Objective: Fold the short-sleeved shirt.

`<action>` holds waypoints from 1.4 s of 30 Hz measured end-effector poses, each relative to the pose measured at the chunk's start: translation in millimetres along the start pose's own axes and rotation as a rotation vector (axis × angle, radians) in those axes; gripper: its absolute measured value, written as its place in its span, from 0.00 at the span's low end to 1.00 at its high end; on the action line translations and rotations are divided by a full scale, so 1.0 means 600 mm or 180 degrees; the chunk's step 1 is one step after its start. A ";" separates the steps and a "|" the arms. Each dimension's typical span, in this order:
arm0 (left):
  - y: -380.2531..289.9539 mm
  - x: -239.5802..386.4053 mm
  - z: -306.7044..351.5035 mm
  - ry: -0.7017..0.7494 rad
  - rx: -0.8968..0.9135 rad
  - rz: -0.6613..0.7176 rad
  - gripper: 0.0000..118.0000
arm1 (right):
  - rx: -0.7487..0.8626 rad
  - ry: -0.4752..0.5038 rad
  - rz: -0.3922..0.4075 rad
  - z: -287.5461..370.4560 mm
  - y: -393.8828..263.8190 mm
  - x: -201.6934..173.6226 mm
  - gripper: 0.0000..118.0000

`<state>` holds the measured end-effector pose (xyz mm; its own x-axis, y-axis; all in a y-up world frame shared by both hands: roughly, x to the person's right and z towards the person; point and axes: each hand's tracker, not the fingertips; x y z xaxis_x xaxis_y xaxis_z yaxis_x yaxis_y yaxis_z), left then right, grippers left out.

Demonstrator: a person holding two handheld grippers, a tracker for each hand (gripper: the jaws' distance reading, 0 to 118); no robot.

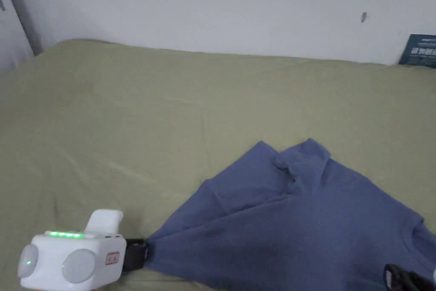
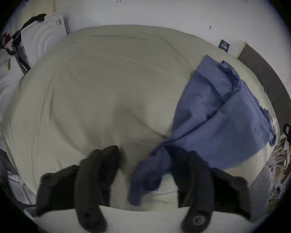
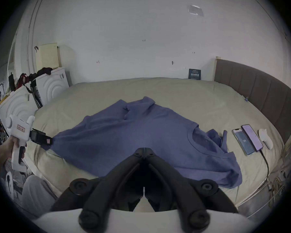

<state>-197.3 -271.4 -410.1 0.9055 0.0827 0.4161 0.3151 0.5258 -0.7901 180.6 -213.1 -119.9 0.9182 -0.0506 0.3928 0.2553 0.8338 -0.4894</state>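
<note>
The blue shirt [image 1: 298, 228] lies spread on the bed [image 1: 127, 125]: light, floppy cotton, so grab hems or shoulders. Left hand-held gripper [image 2: 144, 174] jaws look apart, a corner draped between them; right hand-held gripper [image 3: 144, 150] is closed, holding nothing.

The head view looks down from the bed's near edge toward the far wall [image 1: 238, 10]. The left gripper view sits low and close over the sheet [image 2: 94, 85], facing that wall. The right gripper view stands farther back and higher. All three share the blue shirt [image 3: 141, 135].
</note>
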 end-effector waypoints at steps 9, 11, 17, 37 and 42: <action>0.003 0.044 0.045 -0.0085 0.0112 0.0024 0.03 | -0.0296 -0.0051 0.0111 -0.146 0.095 0.079 0.01; 0.006 0.048 0.050 -0.0103 0.0099 0.0071 0.03 | -0.0423 0.0080 0.0185 -0.212 0.136 0.101 0.01; 0.014 0.027 0.036 -0.0156 0.0077 0.0178 0.03 | -0.0869 0.0080 0.0301 -0.403 0.226 0.160 0.03; 0.014 0.017 0.036 -0.0097 0.0080 0.0186 0.03 | -0.1109 0.0356 0.0673 -0.369 0.271 0.145 0.02; 0.042 0.033 0.123 -0.0127 0.0515 0.0250 0.03 | -0.0556 0.0465 0.0783 -0.196 0.338 0.154 0.02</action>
<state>-192.3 -193.6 -388.6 0.9126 0.1607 0.3760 0.1910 0.6456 -0.7394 353.1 -113.4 -274.5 0.9893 0.0517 0.1367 0.0570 0.7247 -0.6867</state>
